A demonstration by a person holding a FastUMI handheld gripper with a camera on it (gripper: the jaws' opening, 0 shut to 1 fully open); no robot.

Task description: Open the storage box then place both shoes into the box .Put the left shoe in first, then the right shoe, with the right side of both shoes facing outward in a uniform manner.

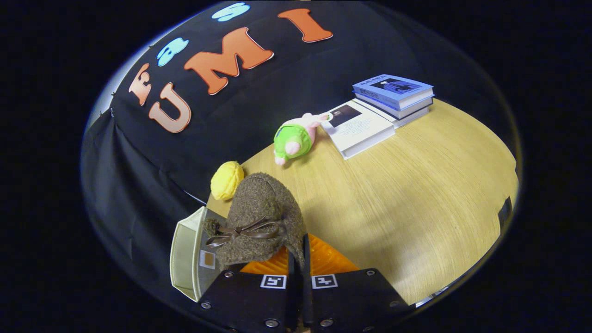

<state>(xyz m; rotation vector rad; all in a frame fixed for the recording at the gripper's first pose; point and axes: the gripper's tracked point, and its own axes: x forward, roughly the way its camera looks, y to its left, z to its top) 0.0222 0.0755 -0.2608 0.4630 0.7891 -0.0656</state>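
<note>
Above table (416, 194), gripper (299, 259) jaws pinch brown shoe (259, 217) beside box (185, 254).

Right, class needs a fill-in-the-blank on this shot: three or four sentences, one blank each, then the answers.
1. The hand-held gripper is shut on a brown fuzzy ____.
2. The shoe is tied with a brown ribbon ____.
3. On the wooden table, the blue book lies on top of other ____.
4. The plush toy wears a ____ garment.

Missing words: shoe; bow; books; green
</note>
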